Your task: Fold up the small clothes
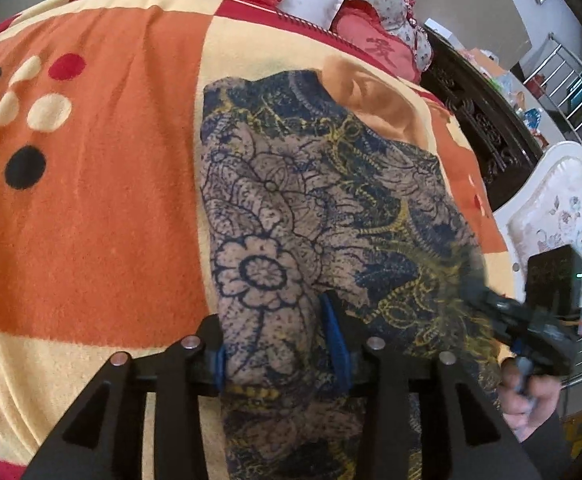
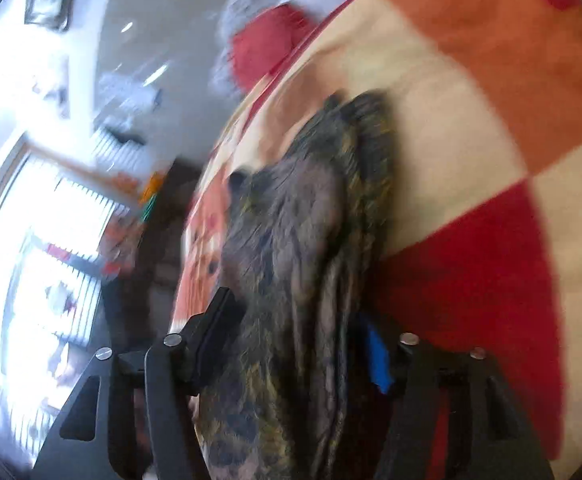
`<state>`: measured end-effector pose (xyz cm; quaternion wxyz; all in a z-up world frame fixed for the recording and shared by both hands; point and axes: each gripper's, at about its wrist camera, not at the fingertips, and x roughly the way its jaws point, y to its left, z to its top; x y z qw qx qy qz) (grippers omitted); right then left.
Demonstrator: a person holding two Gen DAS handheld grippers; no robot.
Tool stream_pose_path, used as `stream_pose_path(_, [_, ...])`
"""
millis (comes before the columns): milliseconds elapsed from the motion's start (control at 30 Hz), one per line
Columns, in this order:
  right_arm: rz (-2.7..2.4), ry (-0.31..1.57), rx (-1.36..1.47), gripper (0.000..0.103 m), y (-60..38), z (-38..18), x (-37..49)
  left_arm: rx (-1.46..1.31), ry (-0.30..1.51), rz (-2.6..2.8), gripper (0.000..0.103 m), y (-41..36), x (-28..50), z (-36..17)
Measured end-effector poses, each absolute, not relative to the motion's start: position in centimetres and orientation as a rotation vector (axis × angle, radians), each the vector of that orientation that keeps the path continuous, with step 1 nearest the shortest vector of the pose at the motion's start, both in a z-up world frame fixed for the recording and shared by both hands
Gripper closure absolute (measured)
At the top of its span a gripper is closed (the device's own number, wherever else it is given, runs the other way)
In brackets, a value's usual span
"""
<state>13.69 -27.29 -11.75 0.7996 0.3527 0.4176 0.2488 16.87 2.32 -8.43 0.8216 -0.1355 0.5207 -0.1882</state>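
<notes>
Left tool (image 1: 279, 344) and right tool (image 2: 303, 344) both pinching the near hem of the cloth (image 1: 311, 184) on the bed.

Closest to each lens, cloth is bunched between the blue-padded fingers (image 1: 335, 340), so each tool is pressed onto the cloth, the left at one end of the near edge and the right (image 1: 531, 320) at the other. The rest of the cloth lies spread on the blanket (image 1: 91, 208), reaching toward the pillows (image 1: 363, 40). It looks thin, soft and light: it drapes and wrinkles, and in the blurred right view it hangs in limp folds. I'd say it will sag between the two holds and may slide on the fuzzy blanket, so gripping at the corners and keeping the edge taut seems best.
</notes>
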Motion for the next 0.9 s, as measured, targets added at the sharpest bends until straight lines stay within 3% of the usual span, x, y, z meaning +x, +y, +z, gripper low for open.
stream_pose_path(67, [0.470,0.892,0.796,0.059,-27.9,-12.7,13.8,-0.309,1.104,-0.415,0.049,2.4,16.9,-8.4])
stream_pose_path(167, [0.432,0.894,0.760,0.059,-27.3,-12.3,14.0,-0.320,1.100,-0.441,0.033,2.1,16.8,-8.2])
stream_pose_path(267, [0.434,0.891,0.738,0.058,-26.8,-12.3,13.7,-0.299,1.094,-0.417,0.032,1.6,16.6,-7.9])
stream_pose_path(333, [0.433,0.880,0.742,0.061,-26.9,-12.3,13.9,-0.257,1.088,-0.367,0.041,1.2,16.3,-7.7])
stream_pose_path(400, [0.416,0.881,0.708,0.062,-26.5,-12.1,13.9,-0.229,1.083,-0.312,0.060,1.1,15.9,-7.5])
stream_pose_path(500, [0.377,0.908,0.668,0.064,-26.1,-11.7,13.8,-0.176,1.051,-0.267,0.076,0.7,15.1,-6.6])
stream_pose_path(633, [0.319,0.900,0.556,0.070,-24.3,-9.1,13.6,-0.081,1.001,-0.243,0.079,0.0,14.0,-5.2])
stream_pose_path(900, [0.371,0.861,0.471,0.071,-20.1,-6.0,14.4,-0.077,0.961,-0.162,0.079,5.3,14.1,-3.4])
